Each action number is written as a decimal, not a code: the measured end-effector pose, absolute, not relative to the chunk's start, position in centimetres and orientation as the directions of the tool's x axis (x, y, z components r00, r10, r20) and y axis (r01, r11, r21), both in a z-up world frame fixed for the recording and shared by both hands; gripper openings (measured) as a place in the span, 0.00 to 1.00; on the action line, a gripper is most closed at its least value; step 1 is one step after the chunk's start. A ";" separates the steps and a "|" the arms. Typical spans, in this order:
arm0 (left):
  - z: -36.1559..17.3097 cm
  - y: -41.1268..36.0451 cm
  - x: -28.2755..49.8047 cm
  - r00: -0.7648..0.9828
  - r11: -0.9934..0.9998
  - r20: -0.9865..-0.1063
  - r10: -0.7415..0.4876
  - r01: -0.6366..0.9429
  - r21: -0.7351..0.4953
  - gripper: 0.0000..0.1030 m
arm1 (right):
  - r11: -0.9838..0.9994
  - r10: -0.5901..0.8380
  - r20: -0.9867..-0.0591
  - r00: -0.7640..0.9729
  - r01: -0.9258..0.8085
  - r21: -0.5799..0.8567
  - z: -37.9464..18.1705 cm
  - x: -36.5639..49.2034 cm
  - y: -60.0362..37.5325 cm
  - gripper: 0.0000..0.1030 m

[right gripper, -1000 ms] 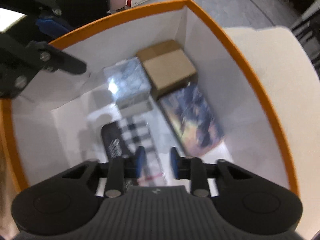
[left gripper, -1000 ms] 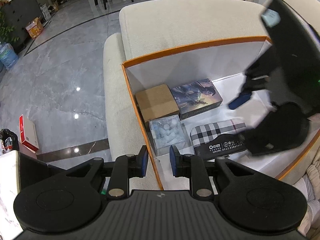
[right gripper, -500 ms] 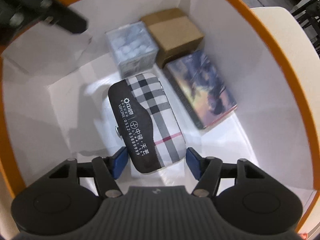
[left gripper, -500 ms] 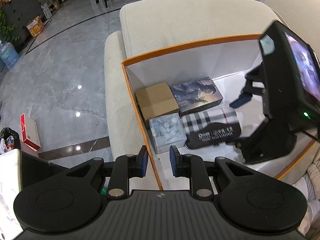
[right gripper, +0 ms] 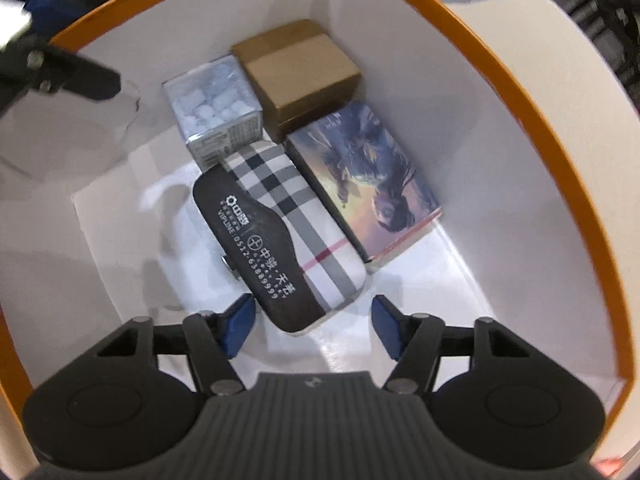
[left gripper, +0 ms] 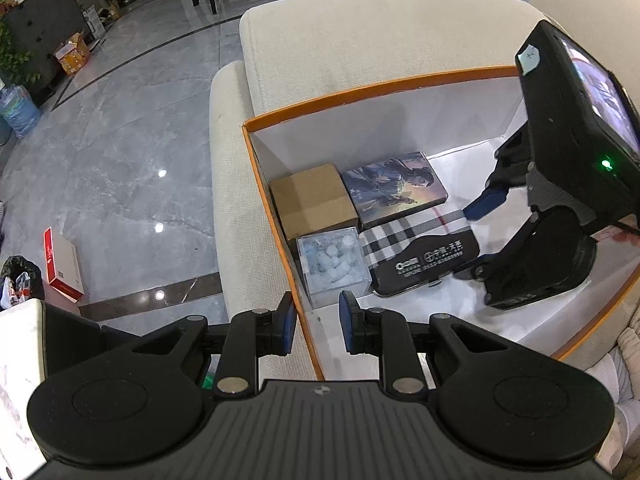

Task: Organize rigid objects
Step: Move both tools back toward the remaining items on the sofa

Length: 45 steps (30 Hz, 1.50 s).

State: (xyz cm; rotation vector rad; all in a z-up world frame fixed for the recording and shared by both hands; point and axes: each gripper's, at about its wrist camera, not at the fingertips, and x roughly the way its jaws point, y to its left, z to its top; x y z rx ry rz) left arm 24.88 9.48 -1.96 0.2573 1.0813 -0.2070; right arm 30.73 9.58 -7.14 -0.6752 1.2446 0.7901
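Observation:
An orange-rimmed white box point(left gripper: 360, 94) sits on a beige sofa. In its corner lie a brown cardboard box point(left gripper: 312, 196), a clear box of white balls point(left gripper: 334, 260), an illustrated box point(left gripper: 394, 186) and a plaid glasses case point(left gripper: 420, 246). The case point(right gripper: 280, 240) lies flat on the box floor beside the illustrated box point(right gripper: 364, 184). My right gripper point(right gripper: 312, 326) is open just behind the case, not touching it; it also shows in the left wrist view point(left gripper: 476, 236). My left gripper point(left gripper: 314, 322) hovers over the box's orange rim, jaws a narrow gap apart, empty.
The box rim point(right gripper: 540, 120) surrounds the right gripper. White box floor lies right of the case point(left gripper: 520, 320). A grey tiled floor point(left gripper: 120, 160) with a red-and-white carton point(left gripper: 62, 266) lies left of the sofa. A white marble tabletop edge point(left gripper: 16, 360) is at lower left.
My right gripper opened and let go of the plaid case, which now lies against the clear box and illustrated box. The gripper drew back slightly. The left gripper stayed put.

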 end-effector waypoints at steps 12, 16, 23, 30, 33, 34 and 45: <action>0.4 9.3 24.1 0.541 0.959 -0.841 0.009 0.233 0.160 0.25 | 0.652 0.211 -0.959 0.192 -0.758 -0.008 -5.5 29.2 8.1 0.56; 3.8 7.6 23.5 0.659 0.952 -0.751 0.037 0.205 0.226 0.25 | 0.752 0.256 -0.909 0.328 -0.658 -0.025 -1.0 28.3 5.2 0.59; 6.9 -0.5 21.8 0.689 0.872 -0.697 -0.201 0.450 0.194 0.25 | 0.871 0.309 -0.806 0.505 -0.491 0.026 4.1 26.6 -1.7 0.60; 4.9 -11.0 21.6 0.616 0.702 -0.703 -0.355 0.672 0.235 0.26 | 0.966 0.139 -0.779 0.612 -0.256 -0.029 4.5 24.3 -13.2 0.60; 3.2 -15.2 22.1 0.575 0.611 -0.717 -0.393 0.746 0.264 0.27 | 0.987 0.069 -0.794 0.604 -0.156 -0.033 3.0 23.8 -18.1 0.59; 2.6 -16.4 22.4 0.564 0.584 -0.724 -0.397 0.764 0.275 0.29 | 0.992 0.046 -0.799 0.600 -0.123 -0.035 2.4 23.8 -19.7 0.59; -6.6 -27.3 24.8 0.532 0.182 -0.777 -0.337 0.846 0.501 0.58 | 0.998 -0.059 -0.817 0.573 0.028 -0.053 -2.4 27.1 -26.8 0.59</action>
